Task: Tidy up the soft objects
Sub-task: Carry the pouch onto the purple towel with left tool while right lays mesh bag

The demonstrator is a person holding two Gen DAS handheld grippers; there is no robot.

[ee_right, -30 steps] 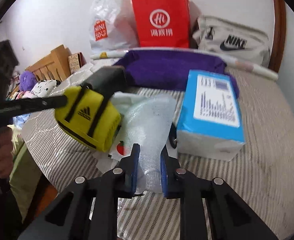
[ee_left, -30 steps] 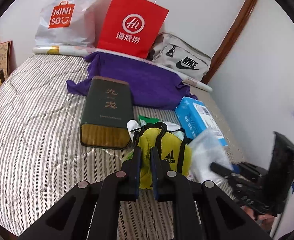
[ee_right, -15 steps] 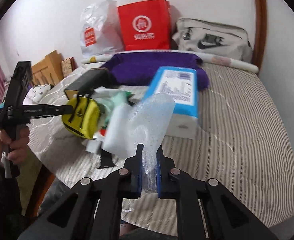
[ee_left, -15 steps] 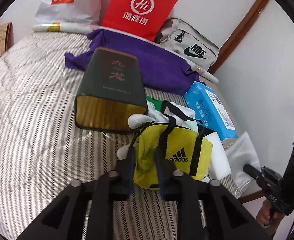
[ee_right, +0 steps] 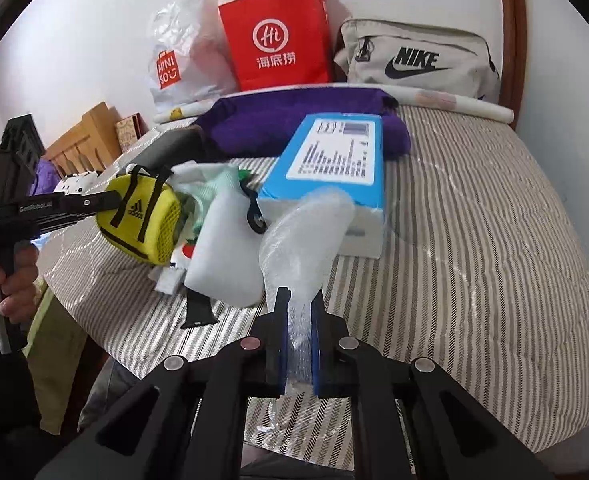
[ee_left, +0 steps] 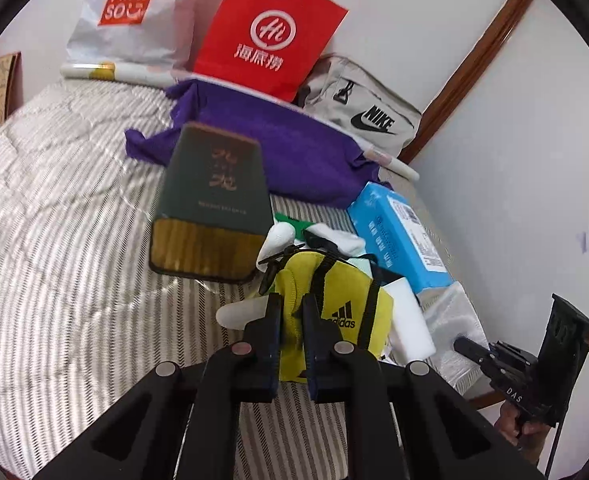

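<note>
My left gripper (ee_left: 292, 304) is shut on a small yellow Adidas bag (ee_left: 346, 312) and holds it over the striped bed; the bag also shows in the right wrist view (ee_right: 142, 216). My right gripper (ee_right: 299, 300) is shut on a sheet of clear bubble wrap (ee_right: 306, 236), lifted in front of a blue box (ee_right: 334, 160). A white foam block (ee_right: 226, 252), pale green cloth (ee_right: 218, 184) and white socks (ee_left: 334, 240) lie piled between the two grippers.
A dark green box (ee_left: 214, 204) lies mid-bed. A purple cloth (ee_left: 294, 148) spreads behind it. A red paper bag (ee_left: 270, 32), a Miniso bag (ee_left: 130, 12) and a grey Nike pouch (ee_left: 366, 116) stand against the wall. A black strap (ee_right: 198, 312) lies near the bed edge.
The left gripper has drawn back and lifted the yellow bag off the pile. The right gripper has pulled the bubble wrap back towards the near bed edge.
</note>
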